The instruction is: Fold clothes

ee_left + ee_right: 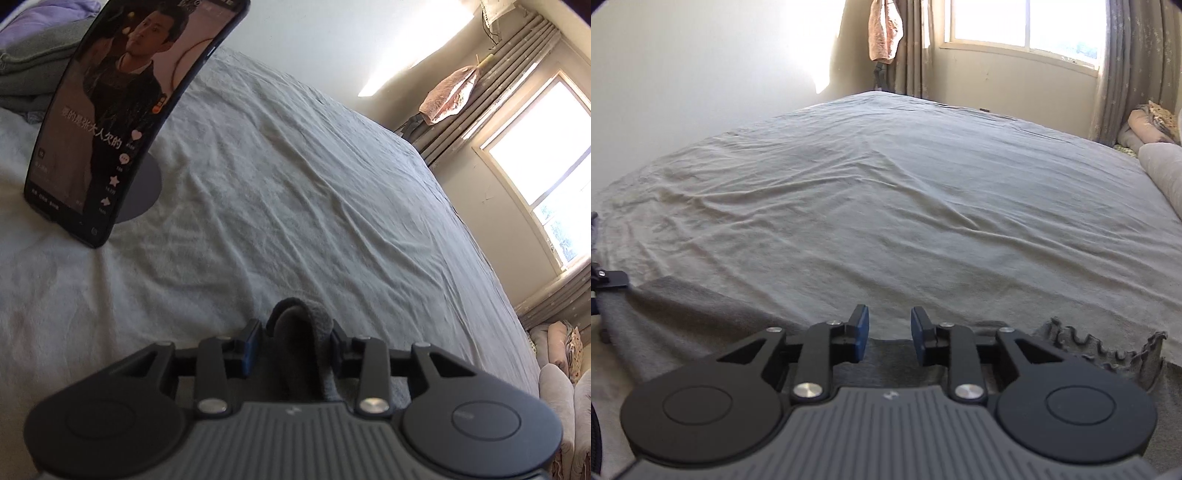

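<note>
Bunched dark grey knit garment point(303, 332) sits pinched in the left gripper point(295, 339) — right gripper point(889, 334) gapes empty above it — so a one-sided pull could skew the fold.

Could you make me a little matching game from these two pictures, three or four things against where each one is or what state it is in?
Things:
1. phone
2. left gripper
3. right gripper
4. pink cloth

States:
A. jaws apart, nothing between them
B. hanging by the curtain
C. propped upright on the bed, screen lit
D. a fold of grey garment between its fingers

Pairs: 1-C, 2-D, 3-A, 4-B
</note>
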`<act>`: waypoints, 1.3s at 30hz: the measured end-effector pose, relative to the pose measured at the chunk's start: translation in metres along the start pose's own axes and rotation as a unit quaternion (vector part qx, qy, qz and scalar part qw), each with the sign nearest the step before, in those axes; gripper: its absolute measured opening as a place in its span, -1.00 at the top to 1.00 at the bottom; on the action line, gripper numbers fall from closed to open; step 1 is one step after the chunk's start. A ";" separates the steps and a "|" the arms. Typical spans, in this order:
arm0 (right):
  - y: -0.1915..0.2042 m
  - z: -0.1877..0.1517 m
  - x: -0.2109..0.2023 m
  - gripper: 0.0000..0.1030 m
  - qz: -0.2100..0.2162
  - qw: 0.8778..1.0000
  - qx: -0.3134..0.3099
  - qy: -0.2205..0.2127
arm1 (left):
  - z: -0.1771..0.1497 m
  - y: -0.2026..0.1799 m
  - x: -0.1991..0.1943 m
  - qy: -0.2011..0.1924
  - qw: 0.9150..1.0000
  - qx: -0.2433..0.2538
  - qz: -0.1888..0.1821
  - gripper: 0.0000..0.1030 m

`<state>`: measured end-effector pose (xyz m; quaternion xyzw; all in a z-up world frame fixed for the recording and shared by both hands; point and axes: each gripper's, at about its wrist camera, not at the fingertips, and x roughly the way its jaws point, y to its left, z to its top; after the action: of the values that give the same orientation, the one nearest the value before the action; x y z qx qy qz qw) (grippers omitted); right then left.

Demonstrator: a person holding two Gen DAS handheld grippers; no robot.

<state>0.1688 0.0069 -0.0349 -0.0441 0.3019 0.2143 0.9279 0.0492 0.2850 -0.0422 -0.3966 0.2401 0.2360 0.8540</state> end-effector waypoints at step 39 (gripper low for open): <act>0.093 -0.011 -0.013 0.20 0.195 0.969 -0.151 0.021 | 0.012 -0.027 0.009 0.148 0.958 0.082 -0.230 0.02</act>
<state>0.1143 0.0842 -0.0317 -0.1280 0.2881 0.4336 0.8442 0.0748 0.2809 -0.0254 -0.3999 0.2843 -0.0490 0.8699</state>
